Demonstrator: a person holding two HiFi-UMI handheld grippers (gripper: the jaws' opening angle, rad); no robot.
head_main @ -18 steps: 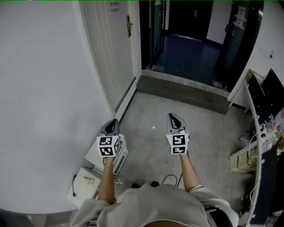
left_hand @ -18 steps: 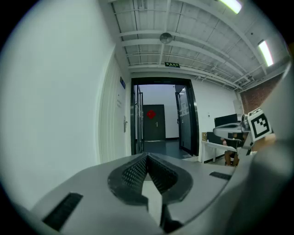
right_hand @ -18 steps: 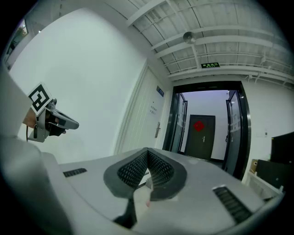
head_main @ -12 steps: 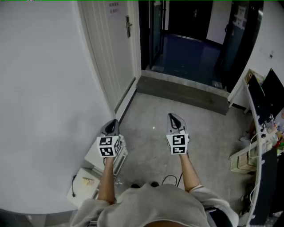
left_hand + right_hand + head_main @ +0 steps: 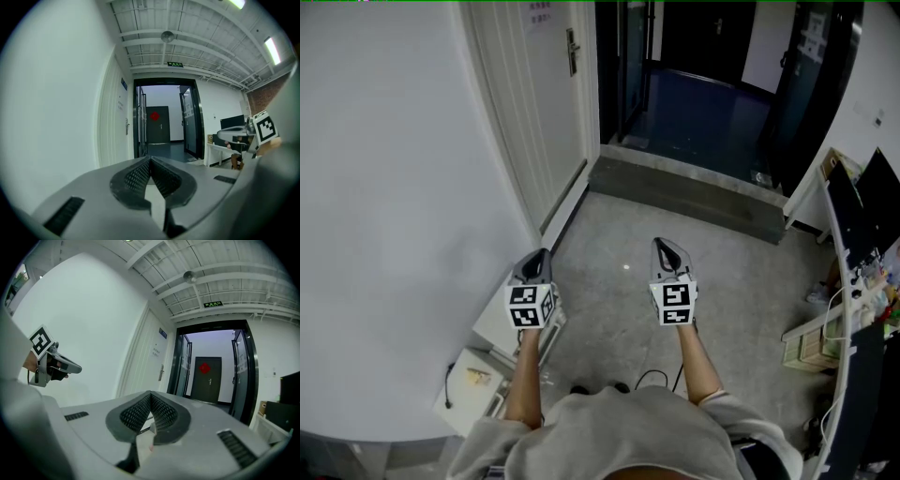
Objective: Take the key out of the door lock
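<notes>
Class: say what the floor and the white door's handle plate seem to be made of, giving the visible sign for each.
Floor: likely bare concrete, matt; grey, faintly mottled, no joints. Handle plate: probably metal, dark; too small to be sure.

**Three cameras, one doorway**

The head view looks steeply down from above the person's shoulders. The grey concrete floor (image 5: pixel 619 291) fills its middle, the left gripper (image 5: pixel 542 255) and the right gripper (image 5: pixel 662 244) sit close below, and the white panelled door (image 5: pixel 546 103) stands well ahead. Each gripper view rides low behind its own jaws (very near them) and faces roughly level toward that door. All three views share the door and the dark open doorway (image 5: pixel 694 75). Each gripper view also catches the other gripper at its edge.
</notes>
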